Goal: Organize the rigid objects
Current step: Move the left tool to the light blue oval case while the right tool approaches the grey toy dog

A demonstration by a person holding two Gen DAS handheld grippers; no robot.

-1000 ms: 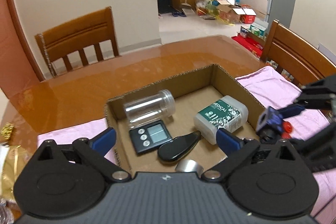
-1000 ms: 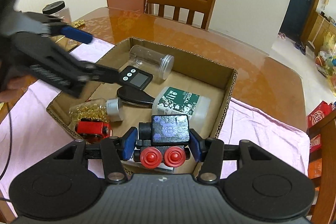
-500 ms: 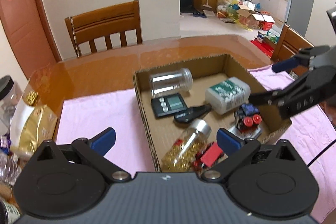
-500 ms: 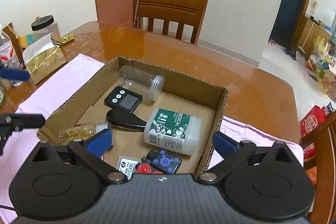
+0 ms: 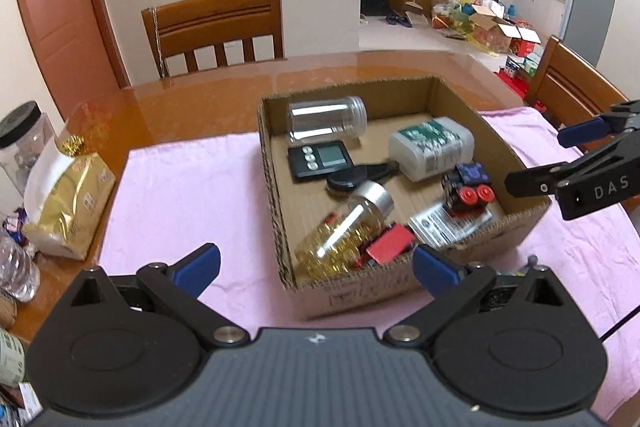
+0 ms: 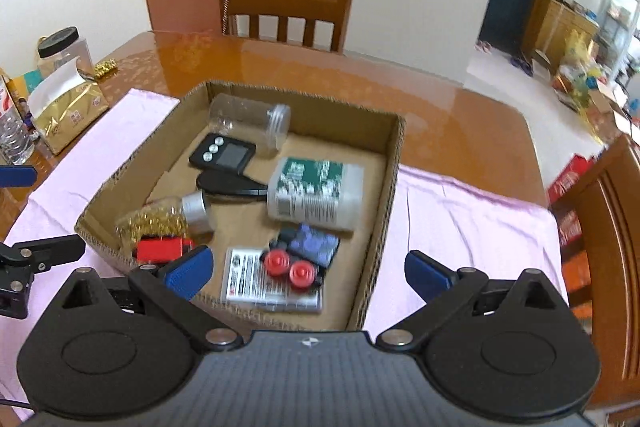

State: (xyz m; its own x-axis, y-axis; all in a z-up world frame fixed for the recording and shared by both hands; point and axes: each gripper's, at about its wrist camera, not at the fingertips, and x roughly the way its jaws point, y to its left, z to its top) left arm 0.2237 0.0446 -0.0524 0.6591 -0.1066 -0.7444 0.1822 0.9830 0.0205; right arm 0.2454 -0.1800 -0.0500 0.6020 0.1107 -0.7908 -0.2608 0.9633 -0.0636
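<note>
A cardboard box (image 5: 276, 211) (image 6: 390, 187) sits on a pink cloth (image 5: 184, 195). Inside lie a clear jar (image 5: 326, 117), a black scale (image 5: 320, 159), a white medical bottle (image 5: 432, 147) (image 6: 316, 193), a jar of gold beads (image 5: 344, 235), a red toy (image 5: 390, 245) and a blue toy engine with red wheels (image 5: 468, 187) (image 6: 304, 255). The engine rests on a flat packet (image 6: 248, 283). My left gripper (image 5: 316, 267) is open at the box's near wall. Nothing is between the open fingers of my right gripper (image 6: 308, 269), which hovers above the engine; it also shows at the right in the left wrist view (image 5: 560, 163).
A gold packet (image 5: 68, 211) and a black-lidded plastic jar (image 5: 22, 139) stand at the table's left edge, with water bottles (image 5: 16, 267) nearby. Wooden chairs (image 5: 216, 27) (image 6: 604, 227) stand behind and to the right of the table.
My right gripper opened and let go of the blue toy engine, which now lies in the box. My left gripper drew back from over the box to its near left side.
</note>
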